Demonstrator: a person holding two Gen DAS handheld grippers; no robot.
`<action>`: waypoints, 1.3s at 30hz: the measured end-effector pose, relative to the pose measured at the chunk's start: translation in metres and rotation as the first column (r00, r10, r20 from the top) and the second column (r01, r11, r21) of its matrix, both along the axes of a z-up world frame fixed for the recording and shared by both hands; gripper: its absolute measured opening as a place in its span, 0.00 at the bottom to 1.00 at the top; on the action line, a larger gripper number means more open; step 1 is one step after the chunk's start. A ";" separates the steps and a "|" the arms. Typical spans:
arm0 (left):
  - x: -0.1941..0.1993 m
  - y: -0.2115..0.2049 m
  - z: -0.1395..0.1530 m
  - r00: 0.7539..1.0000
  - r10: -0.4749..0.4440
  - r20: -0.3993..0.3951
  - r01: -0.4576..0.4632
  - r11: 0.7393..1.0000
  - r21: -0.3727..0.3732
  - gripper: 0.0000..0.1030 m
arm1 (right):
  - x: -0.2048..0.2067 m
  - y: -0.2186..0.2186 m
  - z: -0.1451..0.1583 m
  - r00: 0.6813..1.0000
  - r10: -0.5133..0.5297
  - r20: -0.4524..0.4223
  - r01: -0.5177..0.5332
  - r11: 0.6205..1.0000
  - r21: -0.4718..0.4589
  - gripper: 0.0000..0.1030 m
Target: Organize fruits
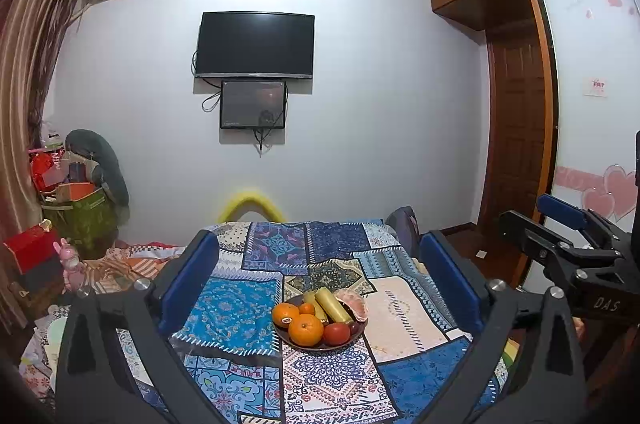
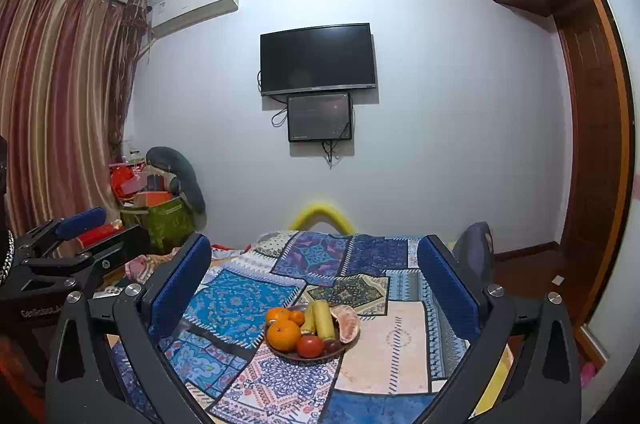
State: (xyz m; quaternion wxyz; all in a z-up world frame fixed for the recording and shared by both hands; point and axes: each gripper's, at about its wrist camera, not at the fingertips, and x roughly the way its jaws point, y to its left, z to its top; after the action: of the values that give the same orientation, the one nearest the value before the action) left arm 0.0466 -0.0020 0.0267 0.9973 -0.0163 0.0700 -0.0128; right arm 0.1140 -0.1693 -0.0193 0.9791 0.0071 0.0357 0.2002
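Both grippers, left gripper (image 1: 320, 280) and right gripper (image 2: 314, 276), gape empty; fruit plate (image 1: 320, 346) seemingly just beyond.

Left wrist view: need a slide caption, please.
Open left tool frames a plate of oranges, tomato and bananas on a patchwork cloth.
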 end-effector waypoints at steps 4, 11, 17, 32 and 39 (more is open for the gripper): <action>-0.001 -0.003 0.000 1.000 0.001 0.002 -0.001 1.000 0.004 1.00 | 0.000 0.000 0.000 1.000 0.001 -0.001 -0.001 1.000 0.000 1.00; -0.001 -0.001 0.000 1.000 0.008 0.001 -0.008 1.000 -0.003 1.00 | -0.004 -0.004 -0.002 1.000 -0.001 0.005 0.001 1.000 0.003 1.00; -0.002 0.000 0.000 1.000 0.008 0.002 -0.008 1.000 -0.004 1.00 | -0.007 -0.006 -0.002 1.000 -0.002 0.002 0.002 1.000 0.010 1.00; -0.003 -0.002 0.000 1.000 0.004 0.002 -0.004 1.000 -0.001 1.00 | -0.008 -0.008 -0.002 1.000 -0.005 0.003 0.005 1.000 0.010 1.00; -0.003 -0.003 0.000 1.000 -0.007 -0.001 0.007 1.000 -0.011 1.00 | -0.008 -0.009 -0.002 1.000 -0.011 0.008 0.011 1.000 0.007 1.00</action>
State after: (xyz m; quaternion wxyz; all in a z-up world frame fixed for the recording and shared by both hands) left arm 0.0438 -0.0046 0.0271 0.9972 -0.0214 0.0704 -0.0164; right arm 0.1062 -0.1780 -0.0210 0.9803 0.0099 0.0313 0.1950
